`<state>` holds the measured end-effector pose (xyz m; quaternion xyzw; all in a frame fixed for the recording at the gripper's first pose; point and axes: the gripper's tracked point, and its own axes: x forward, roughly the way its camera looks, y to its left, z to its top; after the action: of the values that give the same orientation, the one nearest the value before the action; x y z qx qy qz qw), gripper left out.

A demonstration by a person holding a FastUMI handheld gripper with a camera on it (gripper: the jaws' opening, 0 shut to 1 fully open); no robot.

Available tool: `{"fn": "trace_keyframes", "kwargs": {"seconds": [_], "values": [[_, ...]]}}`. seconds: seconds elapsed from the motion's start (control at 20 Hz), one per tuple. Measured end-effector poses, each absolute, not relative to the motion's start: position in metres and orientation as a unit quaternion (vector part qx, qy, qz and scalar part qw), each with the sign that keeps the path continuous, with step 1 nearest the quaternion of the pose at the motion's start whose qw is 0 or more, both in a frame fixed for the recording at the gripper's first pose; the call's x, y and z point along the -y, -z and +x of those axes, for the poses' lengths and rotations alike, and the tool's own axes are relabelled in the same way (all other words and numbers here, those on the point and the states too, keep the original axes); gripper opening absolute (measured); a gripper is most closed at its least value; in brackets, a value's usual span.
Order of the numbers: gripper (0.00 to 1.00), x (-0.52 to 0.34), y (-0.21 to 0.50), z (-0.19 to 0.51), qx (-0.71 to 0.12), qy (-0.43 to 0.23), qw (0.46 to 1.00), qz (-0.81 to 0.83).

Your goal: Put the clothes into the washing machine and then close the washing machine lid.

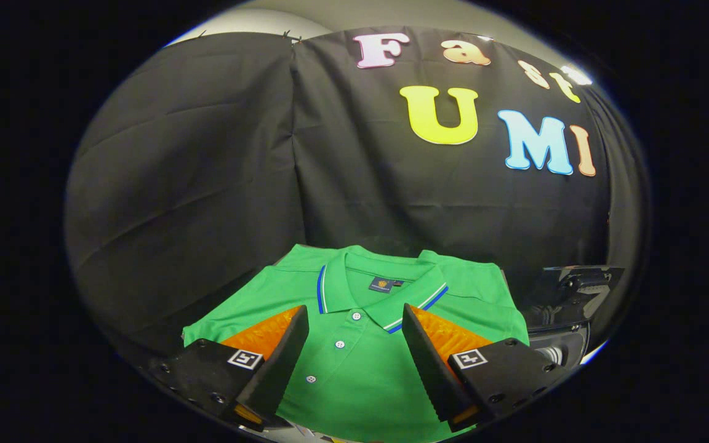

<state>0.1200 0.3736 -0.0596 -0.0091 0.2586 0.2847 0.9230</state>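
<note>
A folded green polo shirt (354, 369) with a blue-and-white striped collar and a buttoned placket lies flat below and just ahead of my fingers. My gripper (354, 320) hangs open above it, the two fingers spread to either side of the collar and the buttons. Nothing is held between the fingers. To the right of the shirt, past the right finger, stands a dark glossy part of the washing machine (567, 307) with what looks like a raised lid; its opening is mostly hidden.
Black cloth (207, 184) forms the booth's wall behind the shirt and to the left. The shirt rests on a dark surface whose left part (145, 320) runs up to that wall.
</note>
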Motion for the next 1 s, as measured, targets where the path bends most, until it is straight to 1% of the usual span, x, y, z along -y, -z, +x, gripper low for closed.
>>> {"fn": "trace_keyframes", "kwargs": {"seconds": [0.35,0.55,0.8,0.9,0.95,1.0], "values": [[0.96,-0.383,0.088,0.121,-0.303,-0.276,0.911,-0.04],[0.96,-0.385,0.107,0.119,-0.342,-0.274,0.898,-0.049],[0.96,-0.385,0.105,0.116,-0.341,-0.281,0.895,-0.058],[0.9,-0.385,0.107,0.116,-0.345,-0.283,0.893,-0.056],[0.9,-0.384,0.107,0.117,-0.346,-0.287,0.891,-0.058],[0.74,-0.387,0.106,0.115,-0.341,-0.291,0.893,-0.054]]}}
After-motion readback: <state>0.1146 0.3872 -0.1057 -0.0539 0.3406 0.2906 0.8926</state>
